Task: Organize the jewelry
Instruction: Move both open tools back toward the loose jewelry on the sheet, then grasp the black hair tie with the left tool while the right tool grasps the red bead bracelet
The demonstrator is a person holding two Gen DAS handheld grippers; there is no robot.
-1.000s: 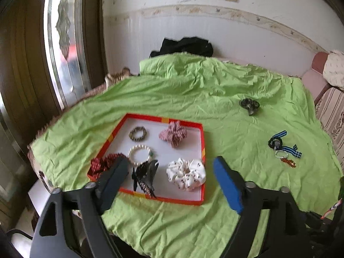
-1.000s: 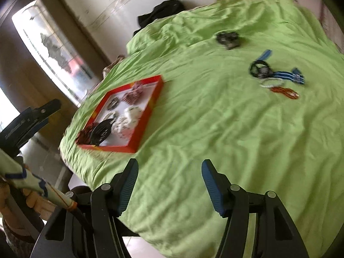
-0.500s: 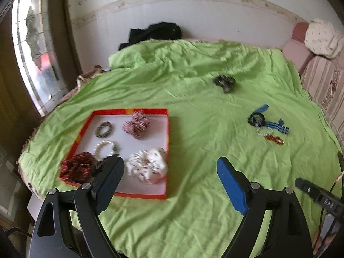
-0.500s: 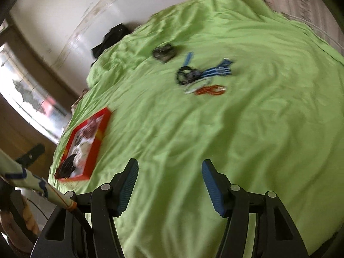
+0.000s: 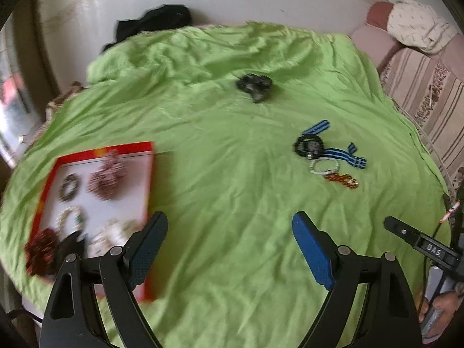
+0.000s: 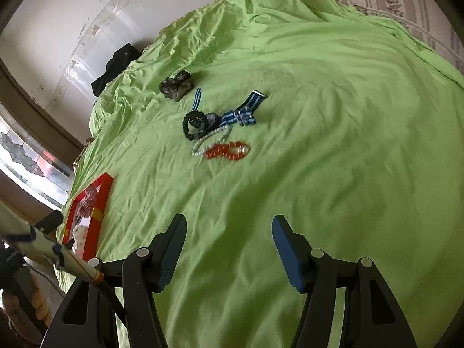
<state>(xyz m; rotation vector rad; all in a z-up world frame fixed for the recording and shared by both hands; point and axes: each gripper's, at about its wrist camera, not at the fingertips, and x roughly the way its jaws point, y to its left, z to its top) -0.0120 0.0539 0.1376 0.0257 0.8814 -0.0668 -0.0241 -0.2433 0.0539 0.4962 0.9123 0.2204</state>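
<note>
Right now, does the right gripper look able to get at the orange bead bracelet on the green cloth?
Probably yes. The right gripper is open and empty, pointed toward the orange bead bracelet across bare green cloth. Nothing lies between them, though the white bead bracelet sits right beside it.

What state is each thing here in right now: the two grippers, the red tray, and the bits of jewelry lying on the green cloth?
left gripper: open, holding nothing.
right gripper: open, holding nothing.
red tray: flat on the cloth, several pieces inside.
orange bead bracelet: loose on the cloth, outside the tray.
white bead bracelet: loose, beside the orange one.
blue striped strap: loose, spread out.
dark scrunchie: loose, apart from the cluster.
</note>
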